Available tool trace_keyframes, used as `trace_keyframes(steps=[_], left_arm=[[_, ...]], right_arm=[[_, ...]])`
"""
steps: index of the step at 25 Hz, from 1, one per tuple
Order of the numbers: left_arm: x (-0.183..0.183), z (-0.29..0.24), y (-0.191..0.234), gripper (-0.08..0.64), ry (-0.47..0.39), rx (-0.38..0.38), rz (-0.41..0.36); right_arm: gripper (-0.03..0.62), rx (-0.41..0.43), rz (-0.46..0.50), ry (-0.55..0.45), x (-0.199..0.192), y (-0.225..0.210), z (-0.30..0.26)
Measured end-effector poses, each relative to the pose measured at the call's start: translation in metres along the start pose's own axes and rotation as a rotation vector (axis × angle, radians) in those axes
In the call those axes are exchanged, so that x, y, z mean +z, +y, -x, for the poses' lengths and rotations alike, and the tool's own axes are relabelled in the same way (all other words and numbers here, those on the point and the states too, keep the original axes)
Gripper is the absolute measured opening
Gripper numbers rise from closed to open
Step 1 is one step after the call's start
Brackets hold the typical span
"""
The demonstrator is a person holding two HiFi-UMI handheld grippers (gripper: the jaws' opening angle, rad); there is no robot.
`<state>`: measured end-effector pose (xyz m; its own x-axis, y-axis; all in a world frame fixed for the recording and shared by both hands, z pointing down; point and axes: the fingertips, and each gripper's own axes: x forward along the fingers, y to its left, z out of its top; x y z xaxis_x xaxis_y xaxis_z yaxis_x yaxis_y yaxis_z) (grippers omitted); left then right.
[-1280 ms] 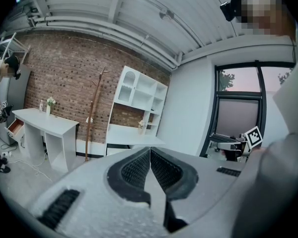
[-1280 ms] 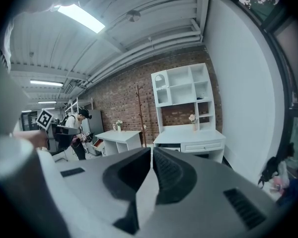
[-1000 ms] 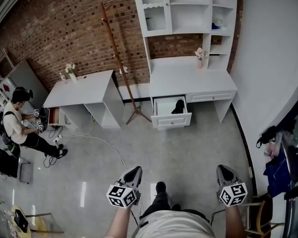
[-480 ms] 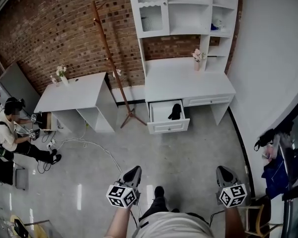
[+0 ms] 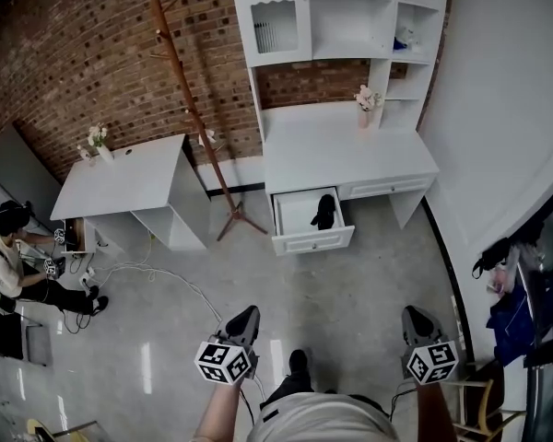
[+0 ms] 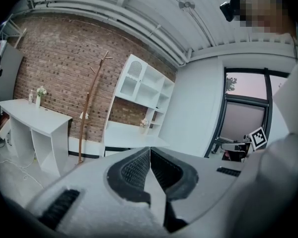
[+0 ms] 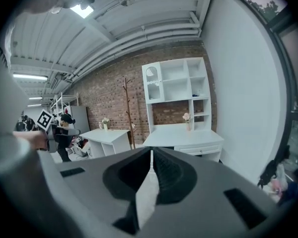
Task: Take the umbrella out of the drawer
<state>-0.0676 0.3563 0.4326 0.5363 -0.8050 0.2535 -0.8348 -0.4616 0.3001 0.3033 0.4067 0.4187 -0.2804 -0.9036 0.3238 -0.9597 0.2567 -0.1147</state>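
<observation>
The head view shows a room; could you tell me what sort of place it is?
Probably a staged home-office set in a studio: a white desk with hutch shelves, a wooden coat stand, a brick wall.

No word, brand, number or label can be read in any view. The only printed signs are square black-and-white markers, which are coded patterns and not lettering. They are carried on the cube (image 5: 226, 362) of the left hand-held gripper (image 5: 245, 315) and on the cube (image 5: 431, 362) of the right hand-held gripper (image 5: 413, 314). One marker (image 6: 259, 137) is also seen at the right of the left gripper view — another marker (image 7: 43, 119) at the left of the right gripper view.
</observation>
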Motion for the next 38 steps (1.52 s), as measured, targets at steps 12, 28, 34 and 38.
trace_keyframes(steps=[12,28,34,38], left_arm=[[0.025,-0.053,0.047,0.026,0.012,-0.071,-0.013],[0.045,-0.085,0.082,0.026,0.016,-0.12,-0.041],[0.048,-0.09,0.083,0.026,0.019,-0.108,-0.04],[0.051,-0.098,0.084,0.026,0.023,-0.09,-0.042]], right_arm=[[0.032,-0.066,0.015,0.014,0.023,0.008,-0.05],[0.032,-0.094,0.008,0.011,0.037,0.016,-0.093],[0.032,-0.081,0.002,0.014,0.039,0.011,-0.101],[0.032,-0.063,0.0,0.017,0.044,0.003,-0.116]])
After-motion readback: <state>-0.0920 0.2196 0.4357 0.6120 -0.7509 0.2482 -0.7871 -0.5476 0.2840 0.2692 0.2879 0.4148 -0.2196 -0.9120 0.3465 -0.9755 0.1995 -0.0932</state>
